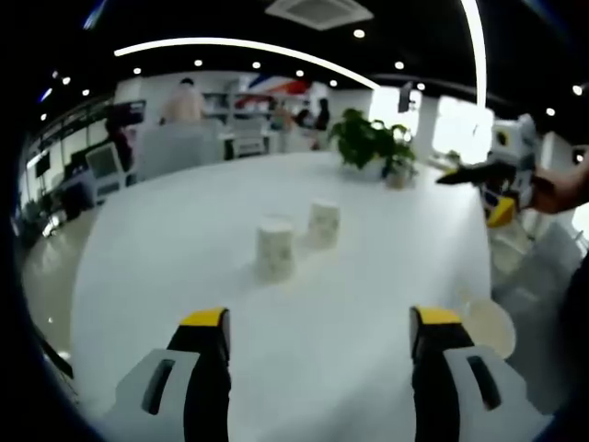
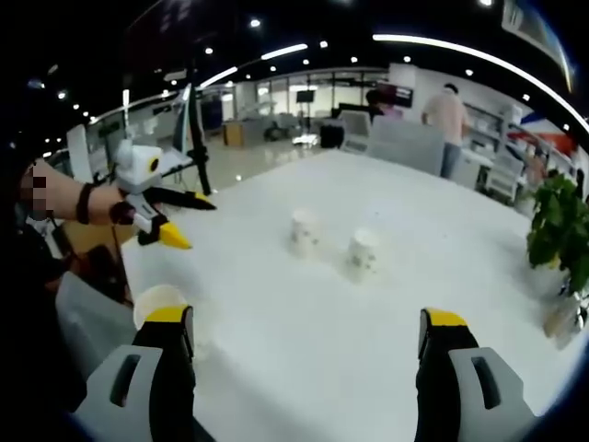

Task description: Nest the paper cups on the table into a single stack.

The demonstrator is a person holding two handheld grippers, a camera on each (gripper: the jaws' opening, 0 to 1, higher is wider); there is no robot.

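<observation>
**Both grippers spread wide and empty above the white table**

In the left gripper view, the left gripper [image 1: 318, 341] is seen at the bottom of the frame with its yellow-tipped jaws held far apart; nothing is gripped or touched. In the right gripper view, the right gripper [image 2: 307, 336] is likewise spread wide at the bottom of the frame, with nothing between its jaws.

Two paper cups are found standing upside down near the middle of the table [image 1: 184, 239]: the nearer cup [image 1: 274, 247] at frame centre and the farther cup [image 1: 323, 224] just to its upper right, close together but apart. Their insides cannot be seen. A potted plant [image 1: 366, 140] is seen at the upper right, on the table's far edge. People are visible in the background at the upper left.
</observation>
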